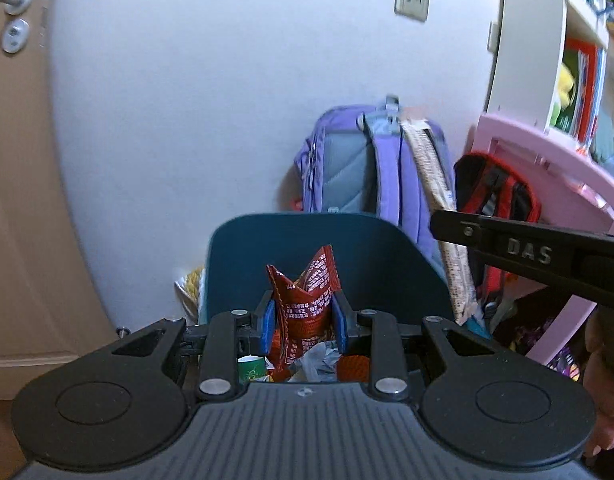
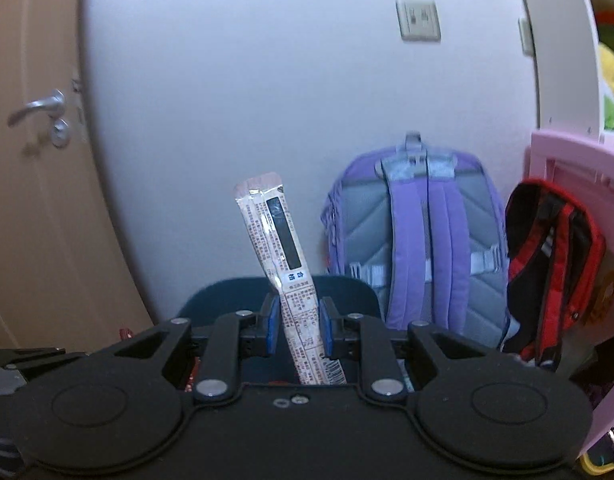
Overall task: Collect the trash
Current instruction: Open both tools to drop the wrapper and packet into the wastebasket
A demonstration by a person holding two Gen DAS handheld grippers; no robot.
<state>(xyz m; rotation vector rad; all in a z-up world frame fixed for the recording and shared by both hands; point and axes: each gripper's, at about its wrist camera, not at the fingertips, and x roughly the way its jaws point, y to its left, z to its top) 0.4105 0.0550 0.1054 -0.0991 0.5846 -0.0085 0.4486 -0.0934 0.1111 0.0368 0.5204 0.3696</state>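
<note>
Over the bin [image 1: 387, 256], with your left gripper [image 1: 305, 326] clamped on the red wrapper [image 1: 307, 300] and your right gripper [image 2: 297, 326] on the long sachet [image 2: 281, 252], centre both inside its rim before letting go.

A crumpled red wrapper [image 1: 305, 300] stands upright above the dark teal bin [image 1: 371, 256], which holds trash. A long pale wrapper [image 2: 285, 276] tilts toward 11 o'clock.
</note>
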